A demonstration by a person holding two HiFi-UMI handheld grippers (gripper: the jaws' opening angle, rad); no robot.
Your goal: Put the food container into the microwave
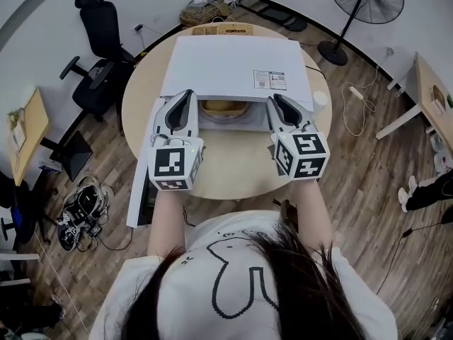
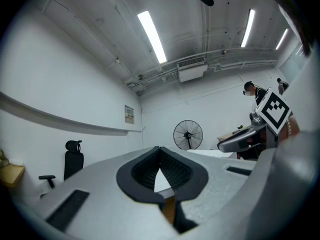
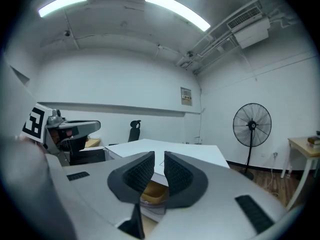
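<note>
Food container [image 1: 225,109], tan on top and pale below, sits at upper centre of the head view. It is in the mouth of the boxy white microwave [image 1: 233,62], just under the front edge of its top, and neither tool holds it. The left hand-held gripper [image 1: 182,105] flanks it on one side, clenched tip to tip on nothing. The right hand-held gripper [image 1: 280,106] flanks it on the other, pads a thin slit apart and empty. In its own view the container shows just below the jaws. The microwave stands on a round pale wooden desk [image 1: 233,168]. What looks like its white door [image 1: 134,205] is swung open at left.

The container seems barely inside. Nudging it deeper calls for even pressure low on both sides, so it stays level and ends up clear of the door's swing.
</note>
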